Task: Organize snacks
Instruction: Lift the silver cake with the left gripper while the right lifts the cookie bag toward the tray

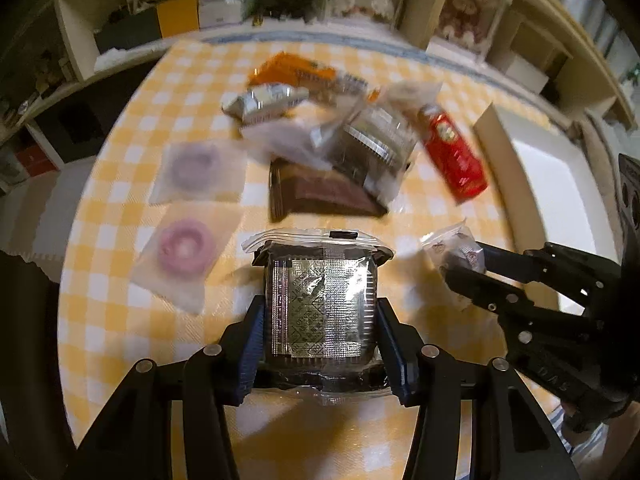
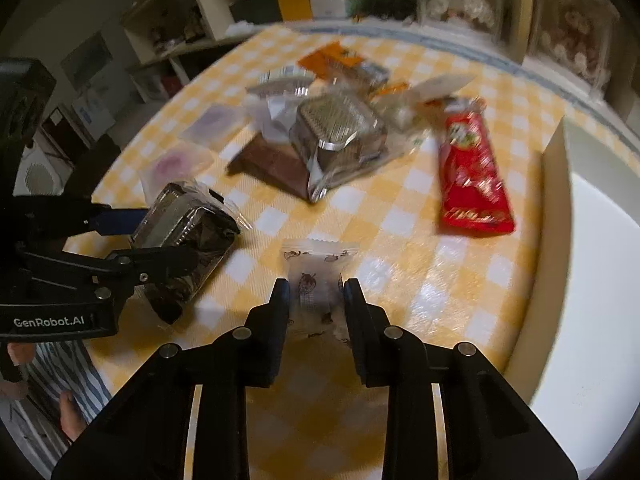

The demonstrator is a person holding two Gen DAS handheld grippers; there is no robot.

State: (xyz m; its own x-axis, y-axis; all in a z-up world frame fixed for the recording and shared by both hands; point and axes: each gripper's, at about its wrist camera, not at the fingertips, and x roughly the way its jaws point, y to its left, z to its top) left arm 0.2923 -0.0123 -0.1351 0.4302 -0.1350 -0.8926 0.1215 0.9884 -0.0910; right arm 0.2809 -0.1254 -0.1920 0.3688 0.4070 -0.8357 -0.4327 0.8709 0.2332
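Two grippers, each closed on one snack, over a yellow-checked tablecloth [image 1: 120, 320].
- Left gripper [image 1: 320, 328]: pads pressed on both sides of a dark square cake in clear wrap [image 1: 320, 304], at the near table edge.
- Right gripper [image 2: 314, 300]: fingers clamped on a small clear-wrapped sweet [image 2: 316, 276], just right of the cake.
- Loose pile [image 1: 352, 148] mid-table: foil, brown and orange packets, blurred.
- Red packet [image 2: 472, 184]: flat, right of the pile.
- Two pink ring sweets [image 1: 182, 244], wrapped, left of the pile.
- White box [image 1: 540, 184]: far right, open.
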